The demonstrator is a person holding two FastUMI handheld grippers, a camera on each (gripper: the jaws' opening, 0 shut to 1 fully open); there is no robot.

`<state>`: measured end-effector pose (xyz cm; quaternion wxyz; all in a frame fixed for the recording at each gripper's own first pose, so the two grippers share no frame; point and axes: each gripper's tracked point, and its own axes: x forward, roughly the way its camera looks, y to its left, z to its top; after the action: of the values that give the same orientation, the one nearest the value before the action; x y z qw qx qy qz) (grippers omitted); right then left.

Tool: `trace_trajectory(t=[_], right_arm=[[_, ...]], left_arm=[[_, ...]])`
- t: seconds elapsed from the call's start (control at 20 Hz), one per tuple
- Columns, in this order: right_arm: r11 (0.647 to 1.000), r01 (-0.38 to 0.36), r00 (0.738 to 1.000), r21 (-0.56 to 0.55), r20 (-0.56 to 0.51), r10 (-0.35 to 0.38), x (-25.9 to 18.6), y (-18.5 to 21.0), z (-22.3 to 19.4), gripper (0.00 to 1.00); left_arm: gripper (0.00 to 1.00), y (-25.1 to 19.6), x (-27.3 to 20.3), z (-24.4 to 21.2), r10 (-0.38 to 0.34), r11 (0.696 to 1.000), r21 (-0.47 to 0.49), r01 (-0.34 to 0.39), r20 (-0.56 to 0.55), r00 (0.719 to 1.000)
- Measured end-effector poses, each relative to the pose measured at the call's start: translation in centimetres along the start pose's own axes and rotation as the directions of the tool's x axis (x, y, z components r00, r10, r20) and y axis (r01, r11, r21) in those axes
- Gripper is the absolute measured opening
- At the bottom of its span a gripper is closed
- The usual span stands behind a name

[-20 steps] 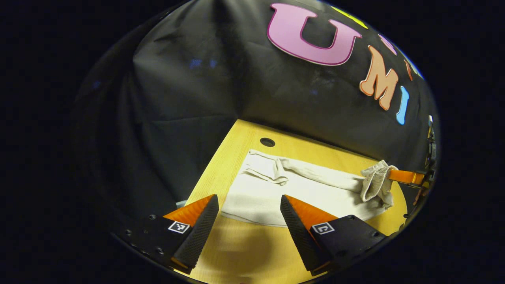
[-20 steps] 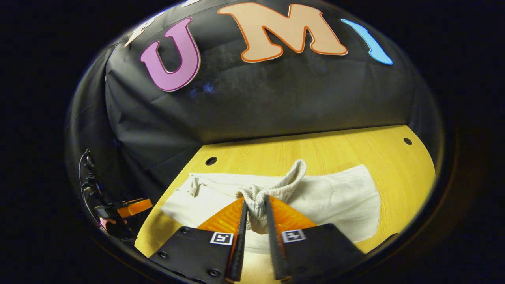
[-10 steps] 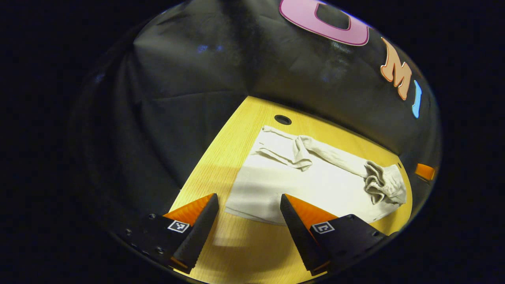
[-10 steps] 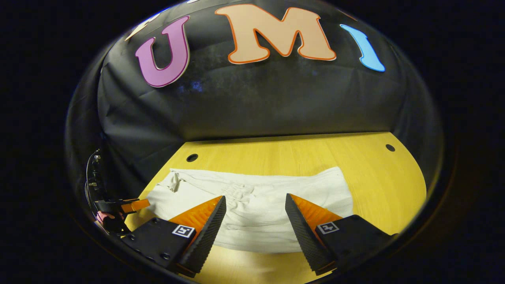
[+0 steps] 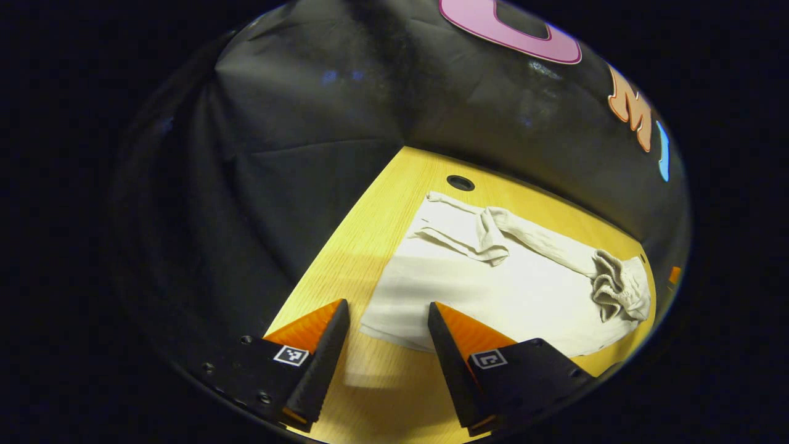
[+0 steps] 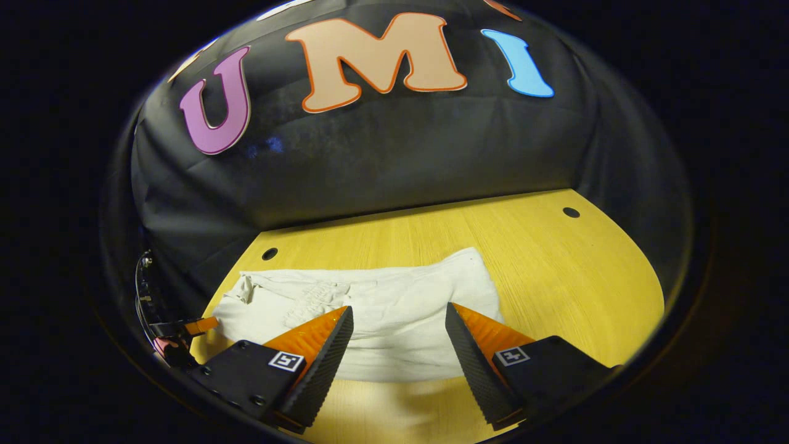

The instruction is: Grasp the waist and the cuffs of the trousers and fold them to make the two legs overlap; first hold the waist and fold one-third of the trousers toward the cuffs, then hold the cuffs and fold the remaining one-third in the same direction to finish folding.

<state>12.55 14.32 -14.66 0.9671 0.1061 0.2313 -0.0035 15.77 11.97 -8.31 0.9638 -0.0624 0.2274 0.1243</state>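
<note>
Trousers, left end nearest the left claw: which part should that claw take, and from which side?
Probably the near left edge of the trousers, which lies flat on the table just ahead of the open left claw. Come in low from the bare table side, sliding one finger under the edge. The bunched ribbed part sits at the far end, nearer the right claw.

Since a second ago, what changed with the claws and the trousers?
The right claw let go of the ribbed waistband, opened and pulled back; the waistband now lies bunched on the trousers. The left claw narrowed slightly but stayed open, empty, near the cuff end. The trousers remain flat on the table.
</note>
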Motion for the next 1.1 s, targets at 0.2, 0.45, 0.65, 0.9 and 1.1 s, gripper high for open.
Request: trace_trajectory(t=[0.2,0.45,0.65,0.9,1.1], right_arm=[[0.999,0.030,0.999,0.010,0.023,-0.030,-1.3,-2.2,0.8,0.96],[0.998,0.062,0.997,0.021,0.033,-0.063,-2.9,-4.6,0.9,0.96],[0.996,0.087,0.996,0.036,0.032,-0.088,-4.1,-6.5,0.5,0.96],[0.992,0.120,0.992,0.048,0.038,-0.122,-5.8,-9.2,0.5,0.96],[0.989,0.135,0.990,0.054,0.035,-0.137,-7.7,-11.5,0.0,0.91]], left_arm=[[0.74,0.3,0.1,-0.4,0.079,0.994,0.074,-0.076,-0.029,0.996],[0.45,-0.5,0.3,-0.6,0.059,0.998,0.032,-0.058,-0.015,0.998],[0.02,-2.6,-0.1,-0.5,-0.044,0.997,-0.059,0.044,0.000,0.999],[0.00,-6.4,-1.2,-0.2,-0.165,0.964,-0.210,0.165,0.018,0.986],[0.00,-10.4,-2.8,1.6,-0.252,0.917,-0.300,0.264,0.079,0.965]])
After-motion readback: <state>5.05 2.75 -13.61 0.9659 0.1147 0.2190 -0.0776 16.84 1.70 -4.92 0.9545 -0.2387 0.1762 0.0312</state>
